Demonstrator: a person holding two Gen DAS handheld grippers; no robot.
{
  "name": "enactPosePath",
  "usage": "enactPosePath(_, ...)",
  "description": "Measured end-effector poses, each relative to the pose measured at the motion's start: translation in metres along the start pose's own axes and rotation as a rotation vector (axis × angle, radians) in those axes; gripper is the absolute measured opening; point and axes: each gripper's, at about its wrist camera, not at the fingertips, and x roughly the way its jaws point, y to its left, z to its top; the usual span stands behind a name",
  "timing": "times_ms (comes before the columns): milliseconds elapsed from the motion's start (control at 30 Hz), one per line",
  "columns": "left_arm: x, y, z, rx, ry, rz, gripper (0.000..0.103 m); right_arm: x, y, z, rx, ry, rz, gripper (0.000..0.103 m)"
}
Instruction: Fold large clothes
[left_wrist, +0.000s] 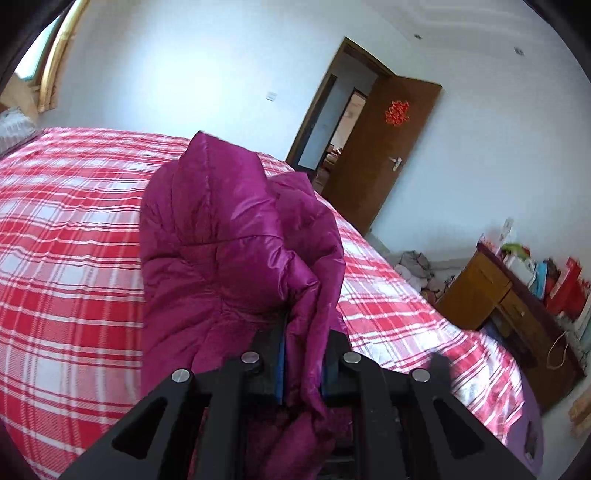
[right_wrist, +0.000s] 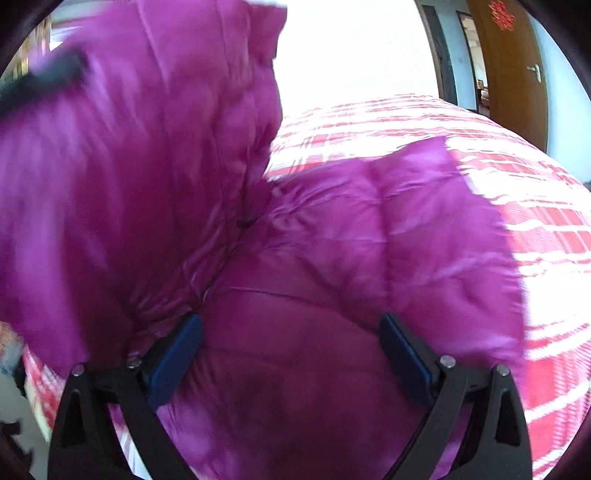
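- The left gripper (left_wrist: 303, 354), a black two-finger claw with blue pads, is clenched on a fold of the shiny magenta quilted puffer jacket (left_wrist: 229, 236); the fabric is pinched between its pads and bunches up in front of them.
- The right gripper (right_wrist: 291, 354), of the same black build with blue pads (right_wrist: 177, 354), stands spread wide; its jaws are apart with the jacket's quilted panel bulging between them, and whether the pads press on the cloth cannot be told.
- The jacket (right_wrist: 332, 229) lies partly on the bed with the red-and-white plaid cover (left_wrist: 74, 229), one part lifted above the cover by the left claw, another part spread flat on it.
- Beyond the far corner of the bed, a brown wooden door (left_wrist: 384, 155) stands open, with a red paper ornament (left_wrist: 397, 113) on it.
- Beside the bed, on the door's side, is a brown wooden cabinet (left_wrist: 491, 295) with colourful clutter on top; a heap of pale cloth (left_wrist: 415, 264) lies on the floor between cabinet and door.
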Motion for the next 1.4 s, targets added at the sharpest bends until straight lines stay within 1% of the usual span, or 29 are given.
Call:
enactPosePath(67, 0.017, -0.012, -0.008, 0.047, 0.007, 0.023, 0.013, -0.021, -0.024, 0.002, 0.050, -0.033, 0.001, 0.098)
enactPosePath(167, 0.048, -0.037, -0.030, 0.161, 0.026, 0.066, 0.013, -0.053, -0.067, 0.011, 0.165, -0.114, -0.022, 0.098)
enactPosePath(200, 0.061, -0.046, -0.040, 0.214, 0.031, 0.089, 0.013, -0.064, -0.082, 0.017, 0.211, -0.147, -0.027, 0.098)
enactPosePath(300, 0.084, -0.062, -0.061, 0.316, 0.043, 0.134, 0.013, -0.086, -0.114, 0.034, 0.292, -0.216, 0.003, 0.098)
enactPosePath(333, 0.090, -0.065, -0.068, 0.346, 0.041, 0.147, 0.013, -0.089, -0.121, 0.043, 0.297, -0.218, 0.016, 0.096)
enactPosePath(367, 0.094, -0.067, -0.074, 0.369, 0.037, 0.154, 0.013, -0.088, -0.123, 0.051, 0.293, -0.210, 0.036, 0.091)
enactPosePath(400, 0.096, -0.070, -0.079, 0.387, 0.033, 0.160, 0.013, -0.086, -0.124, 0.057, 0.283, -0.199, 0.057, 0.089)
enactPosePath(433, 0.099, -0.071, -0.082, 0.404, 0.029, 0.167, 0.013, -0.082, -0.123, 0.064, 0.266, -0.180, 0.083, 0.088)
enactPosePath(467, 0.100, -0.071, -0.084, 0.415, 0.026, 0.172, 0.013, -0.079, -0.123, 0.067, 0.246, -0.155, 0.115, 0.084)
enactPosePath(533, 0.100, -0.074, -0.086, 0.427, 0.021, 0.177, 0.014, -0.069, -0.116, 0.076, 0.198, -0.106, 0.162, 0.081)
enactPosePath(600, 0.098, -0.076, -0.086, 0.436, 0.018, 0.181, 0.016, -0.047, -0.110, 0.085, 0.153, -0.039, 0.201, 0.075)
enactPosePath(633, 0.097, -0.083, -0.087, 0.449, 0.020, 0.185, 0.020, -0.038, -0.106, 0.086, 0.143, -0.005, 0.218, 0.067)
enactPosePath(667, 0.094, -0.086, -0.087, 0.462, 0.025, 0.192, 0.026, -0.028, -0.103, 0.087, 0.133, 0.035, 0.226, 0.054)
enactPosePath(700, 0.091, -0.091, -0.087, 0.477, 0.033, 0.204, 0.030, -0.020, -0.101, 0.087, 0.127, 0.064, 0.218, 0.047)
enactPosePath(733, 0.085, -0.095, -0.087, 0.489, 0.031, 0.210, 0.034, -0.012, -0.100, 0.087, 0.121, 0.085, 0.210, 0.034)
enactPosePath(767, 0.077, -0.098, -0.088, 0.503, 0.022, 0.205, 0.039, -0.008, -0.097, 0.086, 0.103, 0.101, 0.188, 0.026)
enactPosePath(800, 0.070, -0.101, -0.089, 0.517, 0.010, 0.194, 0.044, -0.008, -0.097, 0.084, 0.093, 0.102, 0.172, 0.024)
enactPosePath(833, 0.058, -0.104, -0.091, 0.527, -0.010, 0.183, 0.060, -0.007, -0.100, 0.086, 0.091, 0.102, 0.164, 0.020)
enactPosePath(867, 0.046, -0.105, -0.091, 0.530, -0.035, 0.180, 0.078, -0.011, -0.101, 0.084, 0.093, 0.100, 0.164, 0.018)
enactPosePath(933, 0.022, -0.102, -0.089, 0.519, -0.093, 0.161, 0.086, -0.015, -0.101, 0.081, 0.086, 0.092, 0.137, 0.017)
enactPosePath(967, 0.012, -0.096, -0.086, 0.506, -0.113, 0.152, 0.087, -0.016, -0.100, 0.081, 0.078, 0.089, 0.116, 0.017)
enactPosePath(1033, 0.005, -0.081, -0.073, 0.466, -0.131, 0.190, 0.087, -0.017, -0.100, 0.082, 0.073, 0.087, 0.095, 0.016)
enactPosePath(1100, 0.012, -0.059, -0.056, 0.413, -0.140, 0.274, 0.087, -0.018, -0.103, 0.084, 0.071, 0.087, 0.075, 0.016)
enactPosePath(1133, 0.023, -0.043, -0.045, 0.372, -0.128, 0.337, 0.087, -0.019, -0.102, 0.085, 0.069, 0.086, 0.066, 0.016)
enactPosePath(1200, 0.047, -0.014, -0.031, 0.295, -0.071, 0.398, 0.087, -0.017, -0.103, 0.083, 0.067, 0.093, 0.042, 0.016)
enactPosePath(1267, 0.068, 0.012, -0.027, 0.223, 0.011, 0.394, 0.087, -0.016, -0.103, 0.079, 0.066, 0.098, 0.015, 0.016)
enactPosePath(1300, 0.077, 0.019, -0.029, 0.192, 0.038, 0.371, 0.087, -0.015, -0.104, 0.076, 0.071, 0.100, -0.001, 0.016)
enactPosePath(1367, 0.081, 0.019, -0.032, 0.174, 0.037, 0.350, 0.087, -0.016, -0.105, 0.074, 0.084, 0.099, -0.028, 0.017)
enactPosePath(1400, 0.084, 0.013, -0.034, 0.187, 0.027, 0.353, 0.087, -0.018, -0.104, 0.073, 0.082, 0.096, -0.046, 0.017)
